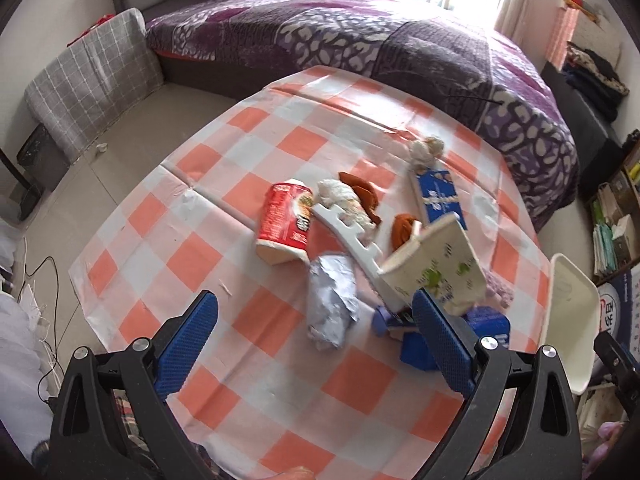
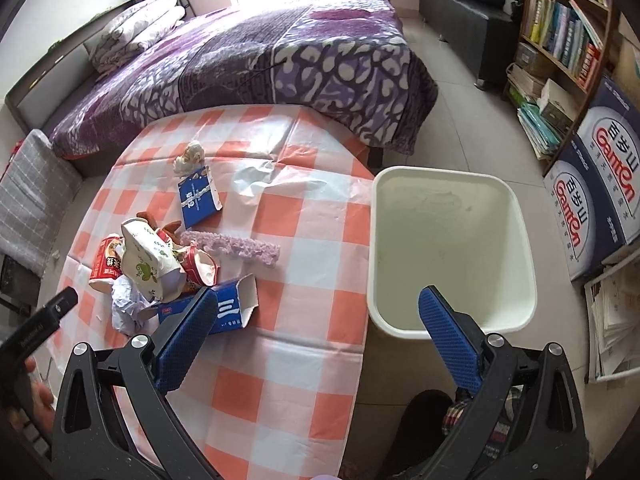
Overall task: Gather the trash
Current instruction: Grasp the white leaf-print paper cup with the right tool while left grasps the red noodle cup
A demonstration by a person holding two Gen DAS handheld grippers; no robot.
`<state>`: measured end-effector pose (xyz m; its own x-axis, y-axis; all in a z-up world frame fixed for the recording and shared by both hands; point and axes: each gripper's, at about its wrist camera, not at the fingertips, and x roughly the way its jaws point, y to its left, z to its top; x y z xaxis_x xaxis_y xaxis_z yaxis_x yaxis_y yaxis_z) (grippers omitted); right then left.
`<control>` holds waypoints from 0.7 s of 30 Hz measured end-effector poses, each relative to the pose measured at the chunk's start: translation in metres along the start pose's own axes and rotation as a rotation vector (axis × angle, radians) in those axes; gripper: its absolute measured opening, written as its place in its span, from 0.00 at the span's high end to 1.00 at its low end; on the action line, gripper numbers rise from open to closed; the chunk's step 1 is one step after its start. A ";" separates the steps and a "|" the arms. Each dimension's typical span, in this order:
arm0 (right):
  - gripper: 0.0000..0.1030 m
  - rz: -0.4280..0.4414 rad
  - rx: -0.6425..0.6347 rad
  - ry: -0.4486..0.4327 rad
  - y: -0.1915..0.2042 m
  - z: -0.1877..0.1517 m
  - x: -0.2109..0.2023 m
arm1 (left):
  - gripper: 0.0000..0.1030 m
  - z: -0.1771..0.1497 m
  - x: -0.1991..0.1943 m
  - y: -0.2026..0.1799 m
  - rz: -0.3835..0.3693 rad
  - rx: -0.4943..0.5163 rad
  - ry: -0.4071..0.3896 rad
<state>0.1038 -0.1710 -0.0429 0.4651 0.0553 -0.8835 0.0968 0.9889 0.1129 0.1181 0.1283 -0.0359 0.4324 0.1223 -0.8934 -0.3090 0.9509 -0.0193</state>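
Trash lies heaped on the checked table [image 1: 240, 240]: a red cup [image 1: 285, 222], crumpled foil [image 1: 331, 300], a white plastic strip [image 1: 352, 236], a cream paper carton [image 1: 436, 268], blue boxes [image 1: 438, 198], paper wads [image 1: 427, 149] and orange peel [image 1: 362, 192]. My left gripper [image 1: 320, 344] is open and empty just above the foil. In the right wrist view the same heap [image 2: 148, 264] sits left, with a torn blue box [image 2: 232, 308] and a purple strip [image 2: 236, 248]. My right gripper [image 2: 320, 344] is open and empty over the table edge, beside the white bin [image 2: 452, 320].
A purple-covered bed [image 2: 280, 60] stands behind the table. A bookshelf [image 2: 560, 40] and stacked Ganten boxes [image 2: 600, 200] are at the right. A grey checked cushion [image 1: 96, 80] leans at the left. Cables [image 1: 44, 280] lie on the floor.
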 end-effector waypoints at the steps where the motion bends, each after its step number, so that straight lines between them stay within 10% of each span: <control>1: 0.07 -0.018 -0.028 0.044 0.002 0.006 0.010 | 0.08 0.010 0.006 0.007 0.009 -0.014 0.016; 12: 0.07 0.311 -0.321 0.076 0.093 0.051 0.076 | 0.08 0.066 0.107 0.055 -0.038 -0.126 0.274; 21: 0.07 0.399 -0.495 0.083 0.149 0.050 0.106 | 0.08 0.077 0.152 0.056 -0.063 -0.124 0.378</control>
<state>0.2117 -0.0251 -0.0965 0.3100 0.4233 -0.8513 -0.4967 0.8356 0.2347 0.2313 0.2223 -0.1387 0.1185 -0.0703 -0.9905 -0.4017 0.9088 -0.1126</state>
